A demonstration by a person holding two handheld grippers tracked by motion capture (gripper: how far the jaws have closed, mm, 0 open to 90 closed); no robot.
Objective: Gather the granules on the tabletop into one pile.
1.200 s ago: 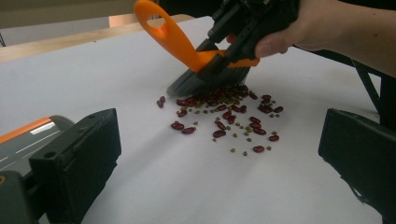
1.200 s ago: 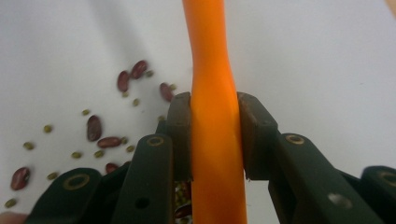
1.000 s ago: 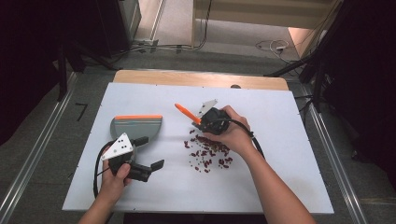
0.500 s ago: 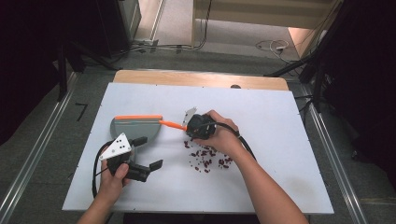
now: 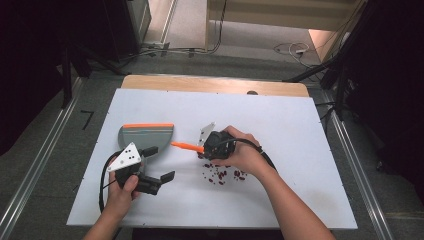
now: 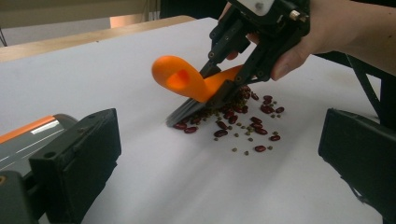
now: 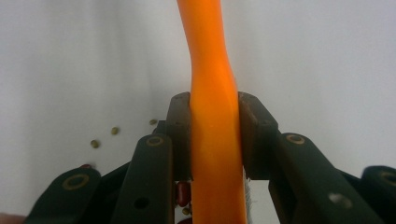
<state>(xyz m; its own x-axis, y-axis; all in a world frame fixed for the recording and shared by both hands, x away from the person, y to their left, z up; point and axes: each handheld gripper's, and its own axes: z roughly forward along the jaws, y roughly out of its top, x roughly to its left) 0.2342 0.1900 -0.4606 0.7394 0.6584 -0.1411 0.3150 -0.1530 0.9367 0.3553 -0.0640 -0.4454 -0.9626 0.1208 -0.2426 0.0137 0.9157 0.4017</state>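
My right gripper is shut on a brush with an orange handle, its jaws pressed on both sides of the handle. The brush's grey bristles rest on the white tabletop at the edge of a scatter of red beans and small green ones. The handle points left toward a grey dustpan with an orange rim. My left gripper stands open just in front of the dustpan, with nothing between its jaws; the dustpan's edge lies beside its left jaw.
The white board covers the table, with a strip of bare wood along its far edge. Cables trail from both grippers. A dark floor and metal rails surround the table.
My right gripper has carried the brush left and toward me, down to the beans, and the handle has swung to point at the dustpan. The left gripper has stayed put.
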